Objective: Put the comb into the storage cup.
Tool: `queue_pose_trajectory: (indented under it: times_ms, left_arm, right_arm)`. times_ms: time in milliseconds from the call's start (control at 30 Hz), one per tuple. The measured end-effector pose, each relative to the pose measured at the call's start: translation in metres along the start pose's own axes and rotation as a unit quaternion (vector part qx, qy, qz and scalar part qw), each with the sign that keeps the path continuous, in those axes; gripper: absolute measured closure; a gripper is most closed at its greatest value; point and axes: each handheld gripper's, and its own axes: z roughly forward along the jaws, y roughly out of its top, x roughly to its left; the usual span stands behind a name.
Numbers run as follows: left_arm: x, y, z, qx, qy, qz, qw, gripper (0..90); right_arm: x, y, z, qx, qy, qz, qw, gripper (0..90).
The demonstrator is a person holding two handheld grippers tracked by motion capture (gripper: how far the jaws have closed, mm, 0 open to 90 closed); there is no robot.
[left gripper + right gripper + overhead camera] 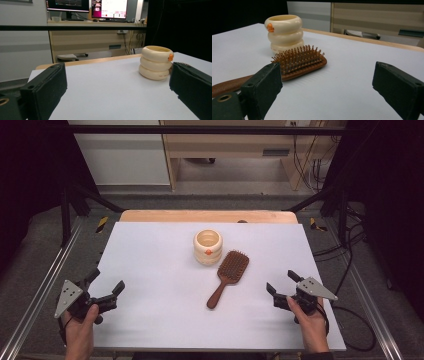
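A cream ribbed cup (208, 246) with an orange mark stands upright near the middle of the white table (150, 320). A brown wooden hairbrush (229, 276) lies bristles up just to its right, handle pointing toward the near edge. My left gripper (106, 288) rests at the table's near left corner, open, nothing between its jaws; in its own view the cup (156, 62) stands ahead to the right. My right gripper (282, 282) sits at the near right, open and empty; its view has the hairbrush (298, 61) close ahead at left and the cup (284, 33) behind it.
A wooden strip (207, 216) edges the table's far side. Metal frame rails (45, 285) run along both sides, with cables (350, 270) on the floor at right. A desk with monitors (87, 6) stands beyond the table.
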Motion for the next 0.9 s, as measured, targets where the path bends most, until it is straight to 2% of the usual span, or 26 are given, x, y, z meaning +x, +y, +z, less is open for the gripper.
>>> queue_pose_trajectory:
  times_ms: [100,267,400,467,567,733,900]
  left_arm:
    - [-0.0008,0.0001,-0.0001,0.001,-0.001,0.001,1.0,1.6]
    - [-0.0011,-0.0002,-0.0001,0.003,0.0,0.001,1.0,1.6]
    - [-0.0009,-0.0005,0.0004,0.004,0.001,0.001,1.0,1.6]
    - [-0.0009,-0.0005,0.0002,0.005,0.001,0.001,1.0,1.7]
    - [-0.0016,-0.0004,0.0001,0.006,0.001,0.003,1.0,1.8]
    - [-0.0012,-0.0006,0.0,0.009,0.003,0.005,0.9999,1.9]
    - [-0.0009,-0.0009,-0.0009,0.01,0.005,0.005,0.9999,2.0]
  right_arm:
    - [-0.0009,-0.0005,0.001,0.009,-0.009,0.005,0.9999,8.4]
    - [-0.0022,-0.0004,0.0032,0.024,-0.027,0.031,0.9989,7.8]
    - [-0.0021,-0.0015,0.0059,0.038,-0.039,0.032,0.998,12.5]
    - [-0.0027,-0.0021,0.0067,0.049,-0.04,0.033,0.9975,23.0]
    - [-0.0034,-0.0024,0.0066,0.063,-0.036,0.034,0.9968,33.3]
    - [-0.0004,-0.0012,0.005,0.073,-0.025,0.02,0.9968,56.0]
    - [0.0051,0.0013,0.0053,0.083,-0.025,-0.005,0.9962,76.0]
